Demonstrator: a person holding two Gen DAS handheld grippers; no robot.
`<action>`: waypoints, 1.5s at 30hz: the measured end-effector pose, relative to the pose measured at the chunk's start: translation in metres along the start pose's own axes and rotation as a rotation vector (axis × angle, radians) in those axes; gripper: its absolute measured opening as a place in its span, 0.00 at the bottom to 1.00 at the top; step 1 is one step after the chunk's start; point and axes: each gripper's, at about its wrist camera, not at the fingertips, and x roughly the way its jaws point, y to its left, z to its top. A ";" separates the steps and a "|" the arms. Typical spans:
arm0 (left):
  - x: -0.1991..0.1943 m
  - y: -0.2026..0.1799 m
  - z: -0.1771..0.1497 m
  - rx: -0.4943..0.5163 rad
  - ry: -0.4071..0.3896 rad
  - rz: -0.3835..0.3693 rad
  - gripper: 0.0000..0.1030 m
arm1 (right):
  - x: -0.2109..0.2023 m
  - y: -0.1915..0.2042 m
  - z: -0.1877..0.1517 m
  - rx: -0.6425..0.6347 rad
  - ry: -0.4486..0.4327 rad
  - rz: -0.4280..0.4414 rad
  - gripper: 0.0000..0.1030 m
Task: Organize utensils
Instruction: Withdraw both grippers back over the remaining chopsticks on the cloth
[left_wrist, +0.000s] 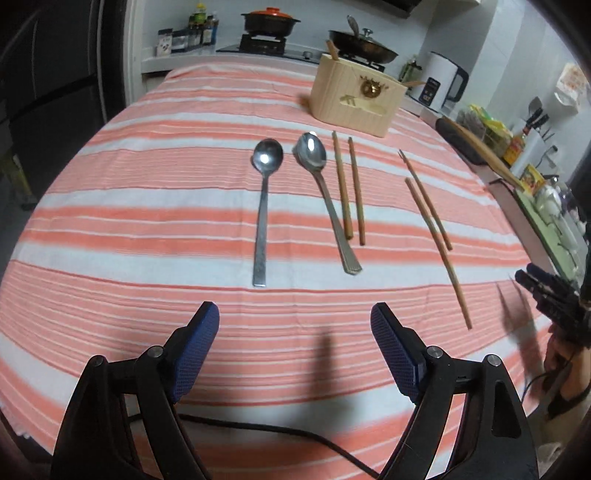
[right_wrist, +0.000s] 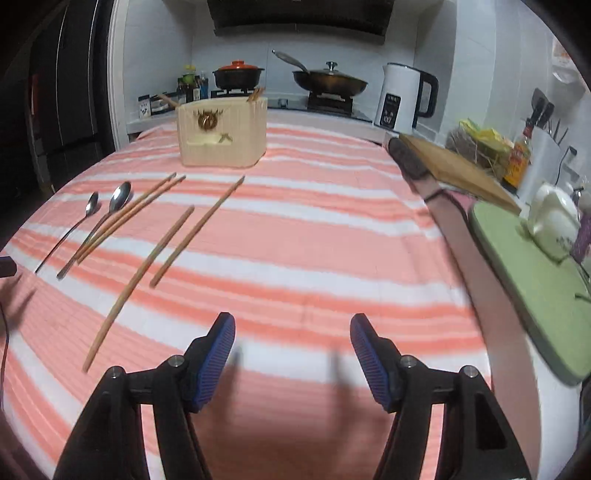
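Left wrist view looks down on the utensils laid out on a striped pink-and-white tablecloth (left_wrist: 147, 206): a round-bowled spoon (left_wrist: 263, 206) at left, an oval-bowled spoon (left_wrist: 325, 195) just right of it, then a short pair of wooden chopsticks (left_wrist: 349, 190) lying side by side, touching or nearly touching that spoon's handle. Further right, apart from these, lies a longer pair of chopsticks (left_wrist: 434, 229), one stick reaching much nearer the camera than the other. Beyond the utensils, toward the far edge of the cloth, stands a pale wooden utensil holder (left_wrist: 354, 99) with stick ends poking from its top.

The left gripper (left_wrist: 294, 321) hovers over bare cloth on the near side of the spoons, its blue pads spread wide with nothing between them. At the right edge the right gripper (left_wrist: 550, 295) shows, blurred, in a person's hand.

From the right wrist view, the right gripper (right_wrist: 292, 328) also stands parted and empty above bare cloth, the long chopsticks (right_wrist: 162, 254) to its left. Behind the table are a stove with a red-lidded pot (right_wrist: 238, 75), a lidded wok (right_wrist: 330, 83) and a white kettle (right_wrist: 400, 96).
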 end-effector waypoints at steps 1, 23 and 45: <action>0.000 -0.004 -0.002 0.015 -0.006 0.002 0.83 | -0.005 0.000 -0.006 0.003 -0.005 0.004 0.64; 0.010 -0.026 -0.005 0.031 0.000 0.026 0.83 | 0.020 0.063 0.025 -0.011 0.071 0.166 0.64; 0.010 -0.011 -0.008 0.015 0.001 0.076 0.83 | 0.079 0.089 0.061 0.040 0.152 0.207 0.36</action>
